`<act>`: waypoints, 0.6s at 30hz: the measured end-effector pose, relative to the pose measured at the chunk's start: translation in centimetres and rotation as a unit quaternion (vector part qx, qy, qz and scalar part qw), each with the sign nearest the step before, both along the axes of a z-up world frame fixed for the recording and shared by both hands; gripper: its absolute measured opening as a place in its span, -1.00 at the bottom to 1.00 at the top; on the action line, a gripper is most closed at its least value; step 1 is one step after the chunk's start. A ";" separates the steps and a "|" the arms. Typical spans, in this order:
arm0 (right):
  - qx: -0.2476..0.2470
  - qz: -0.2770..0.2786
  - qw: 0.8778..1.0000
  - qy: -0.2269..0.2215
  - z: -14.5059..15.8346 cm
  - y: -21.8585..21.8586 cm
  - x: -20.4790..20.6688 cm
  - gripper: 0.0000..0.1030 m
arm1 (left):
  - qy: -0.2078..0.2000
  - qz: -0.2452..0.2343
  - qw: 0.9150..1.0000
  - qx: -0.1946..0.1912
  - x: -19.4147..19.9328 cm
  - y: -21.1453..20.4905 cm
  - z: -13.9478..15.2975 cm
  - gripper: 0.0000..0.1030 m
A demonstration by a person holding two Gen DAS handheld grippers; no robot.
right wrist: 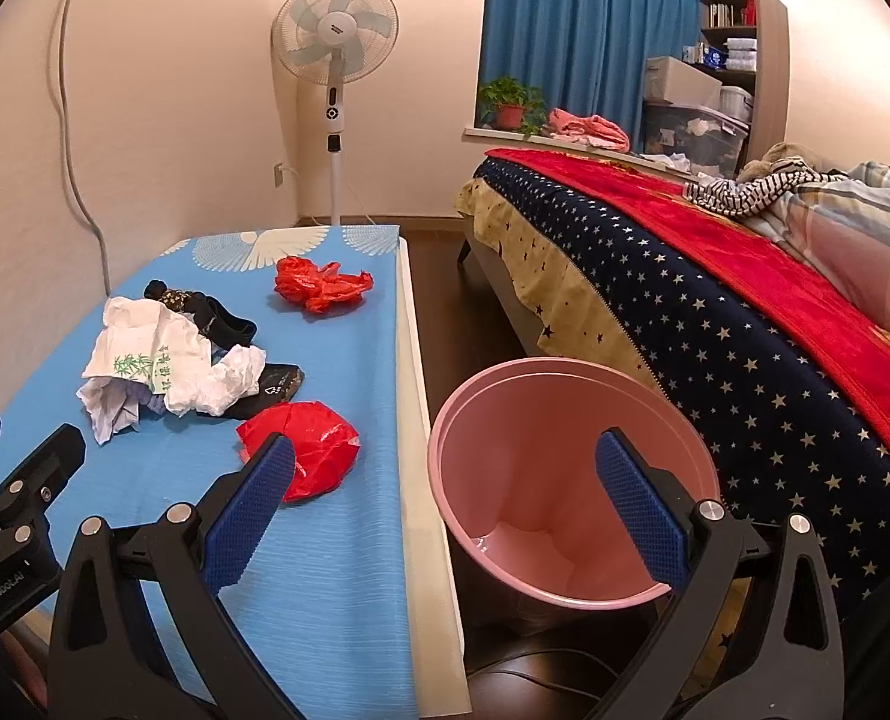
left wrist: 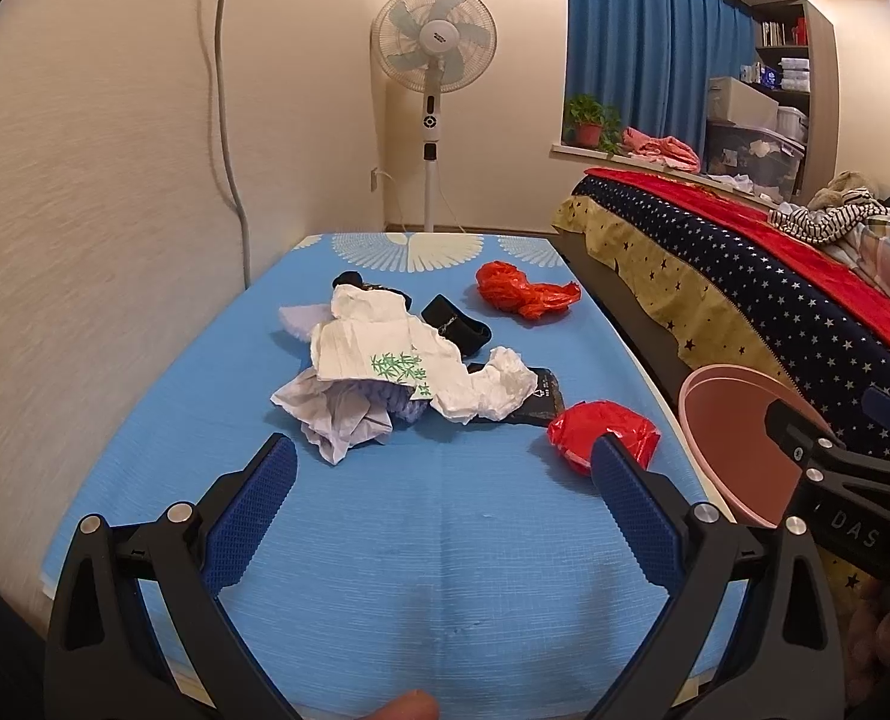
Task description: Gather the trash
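A heap of crumpled white paper and plastic wrap [left wrist: 396,372] [right wrist: 162,372] lies mid-table on the blue cloth, over black items [left wrist: 457,324] and a flat black packet [left wrist: 541,399] [right wrist: 276,387]. One red plastic bag [left wrist: 604,432] [right wrist: 306,447] sits near the table's right edge, another red bag [left wrist: 523,291] [right wrist: 318,285] farther back. A pink bin [right wrist: 565,474] [left wrist: 739,438] stands on the floor between table and bed, and looks empty. My left gripper [left wrist: 441,462] hovers open above the near table. My right gripper [right wrist: 445,459] is open, straddling the table edge and the bin.
The blue-covered table [left wrist: 384,540] stands against the left wall. A bed with a starred navy and red cover [right wrist: 715,300] runs along the right. A standing fan [right wrist: 333,60] is at the back, with a dark floor strip [right wrist: 438,300] between table and bed.
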State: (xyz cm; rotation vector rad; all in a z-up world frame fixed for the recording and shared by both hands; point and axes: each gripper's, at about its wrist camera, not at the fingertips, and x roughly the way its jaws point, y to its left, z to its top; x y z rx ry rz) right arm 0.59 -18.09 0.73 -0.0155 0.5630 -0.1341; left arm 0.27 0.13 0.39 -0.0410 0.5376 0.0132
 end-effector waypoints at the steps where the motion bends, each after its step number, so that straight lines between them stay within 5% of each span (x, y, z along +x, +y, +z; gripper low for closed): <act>1: -0.002 0.001 1.000 -0.001 0.0 0.0 0.0 0.90 | 0.000 -0.001 1.000 0.000 0.0 0.0 0.1 0.85; 18: 0.014 0.014 1.000 -0.011 0.3 0.3 -0.5 0.90 | -0.008 0.003 1.000 0.005 0.0 0.0 0.6 0.85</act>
